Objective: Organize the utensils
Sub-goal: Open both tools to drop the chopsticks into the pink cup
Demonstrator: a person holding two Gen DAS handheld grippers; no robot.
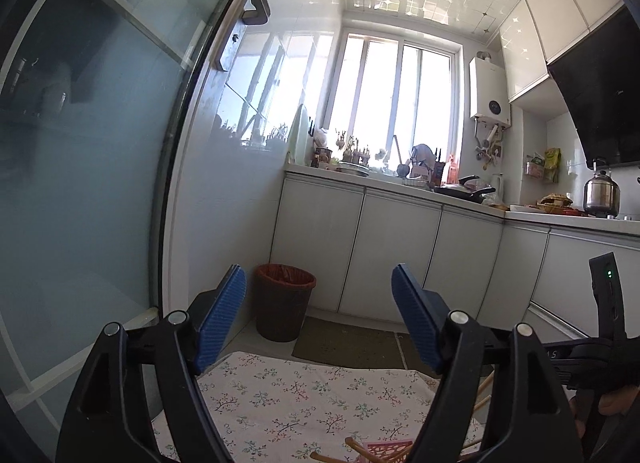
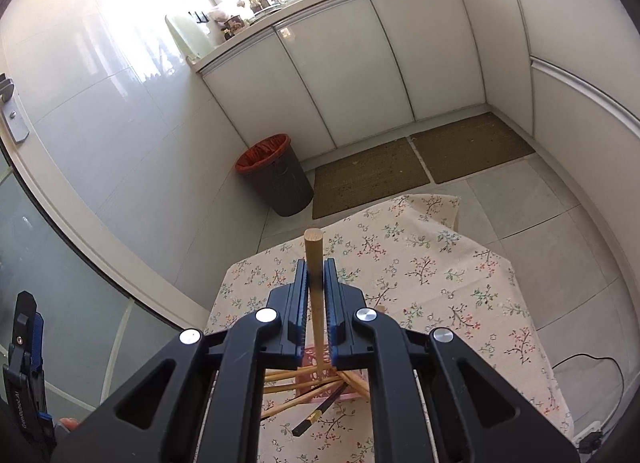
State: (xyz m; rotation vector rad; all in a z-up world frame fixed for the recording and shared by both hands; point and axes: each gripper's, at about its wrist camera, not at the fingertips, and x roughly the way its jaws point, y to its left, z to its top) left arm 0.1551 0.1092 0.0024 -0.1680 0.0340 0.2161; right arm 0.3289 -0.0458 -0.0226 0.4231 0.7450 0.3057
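Observation:
My right gripper (image 2: 316, 277) is shut on a wooden utensil handle (image 2: 313, 253), held upright over a pink slotted basket (image 2: 316, 361). The basket sits on a floral tablecloth (image 2: 420, 275) and holds several wooden chopsticks (image 2: 288, 377) and one dark chopstick (image 2: 320, 411) that sticks out toward me. My left gripper (image 1: 320, 295) is open and empty, raised above the near end of the same cloth (image 1: 300, 395). In the left wrist view the pink basket (image 1: 386, 449) and chopstick ends (image 1: 482, 403) show at the bottom edge. The left gripper's side (image 2: 26, 363) shows at the far left of the right wrist view.
A brown bin with a red liner (image 2: 276, 179) stands on the floor past the table, by the wall. Two green mats (image 2: 368, 177) lie before white cabinets (image 2: 348, 63). A glass door (image 1: 80, 143) is close on the left. A black cable (image 2: 592, 367) lies on the floor at right.

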